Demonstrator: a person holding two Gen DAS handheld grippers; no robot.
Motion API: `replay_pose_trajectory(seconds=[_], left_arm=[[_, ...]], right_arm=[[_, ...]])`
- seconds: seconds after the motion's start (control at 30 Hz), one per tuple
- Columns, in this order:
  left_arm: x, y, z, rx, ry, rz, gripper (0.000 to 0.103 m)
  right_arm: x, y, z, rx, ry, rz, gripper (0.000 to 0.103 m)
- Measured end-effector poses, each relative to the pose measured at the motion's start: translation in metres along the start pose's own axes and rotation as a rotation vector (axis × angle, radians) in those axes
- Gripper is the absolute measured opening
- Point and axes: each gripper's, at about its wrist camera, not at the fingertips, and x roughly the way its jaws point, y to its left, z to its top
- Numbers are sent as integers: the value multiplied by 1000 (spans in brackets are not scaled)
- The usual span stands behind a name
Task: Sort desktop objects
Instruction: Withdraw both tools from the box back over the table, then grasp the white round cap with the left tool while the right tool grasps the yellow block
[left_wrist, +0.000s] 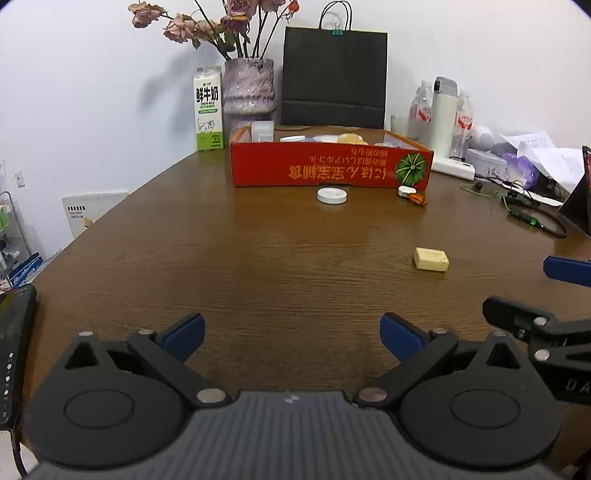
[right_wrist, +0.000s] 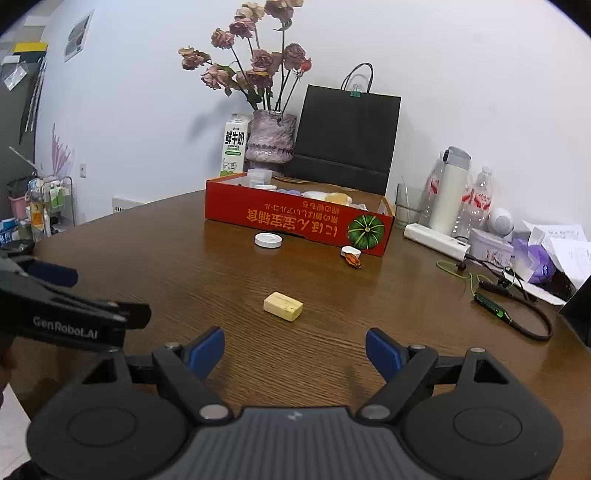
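Here, your left gripper hung low over the brown wooden table with its blue-padded fingers spread wide and nothing between them. Your right gripper was likewise spread apart and empty, just beside the left one.

One yellow block lay flat on the table ahead of your right gripper, well short of the red box. In the right wrist view its long axis ran from upper left to lower right, roughly in line with the box's front wall; in the left wrist view the same block lay off to the right, its long axis nearly level across the frame.

One round white lid lay flat just in front of the box, near the middle of its front wall. One small white piece with an orange object against it lay by the box's right front corner, below the printed pumpkin; what it was I could not tell.

The single red box stood open-topped with its printed text upside down toward you, and it held several pale items, too crowded to count. Behind it stood one milk carton, one vase of dried roses and one black paper bag.
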Motion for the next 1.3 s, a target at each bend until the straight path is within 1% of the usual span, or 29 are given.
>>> replay_pose_trajectory(seconds=[0.2, 0.23, 0.3, 0.37, 0.43, 0.57, 0.77, 0.8, 0.83, 0.87, 0.9, 1.0, 1.03, 1.07, 1.1, 1.17, 1.27, 1.3], left_arm=[[3, 2, 2, -7, 4, 1, 103], [5, 1, 3, -5, 9, 2, 103], [8, 1, 6, -5, 16, 6, 103], [10, 2, 8, -11, 17, 5, 103], [13, 3, 10, -21, 16, 7, 103], [26, 7, 21, -52, 18, 0, 102], [49, 12, 44, -85, 5, 4, 99], [53, 13, 49, -86, -1, 5, 99], [58, 13, 54, -83, -9, 5, 99], [65, 13, 59, -79, -9, 9, 99], [72, 12, 65, -76, -9, 10, 99], [94, 11, 81, -108, -26, -29, 93], [103, 10, 88, -120, -30, -54, 90], [115, 8, 95, -127, -22, -75, 86], [127, 4, 102, -126, -7, -87, 85], [153, -7, 116, -95, 10, -90, 78], [182, -24, 129, -28, 33, -86, 76], [190, -28, 131, -10, 39, -98, 76]], right_arm=[[8, 0, 2, 8, 28, 9, 77], [11, 0, 3, 10, 38, 4, 76], [18, 0, 4, 16, 62, 4, 67], [24, -2, 6, 28, 79, 16, 65], [32, -4, 10, 40, 94, 22, 65], [51, -5, 19, 67, 131, 23, 64], [89, -5, 32, 116, 177, 56, 54], [95, -6, 34, 122, 183, 55, 50], [102, -7, 36, 130, 193, 54, 46], [107, -7, 38, 131, 194, 49, 37], [111, -7, 40, 127, 192, 41, 34], [121, -12, 45, 136, 179, 40, 34], [123, -15, 47, 136, 171, 33, 34], [126, -18, 50, 135, 163, 24, 34], [128, -22, 52, 136, 154, 17, 34], [133, -33, 58, 150, 134, 9, 34], [139, -48, 64, 174, 107, 3, 34], [140, -51, 66, 180, 100, 3, 34]])
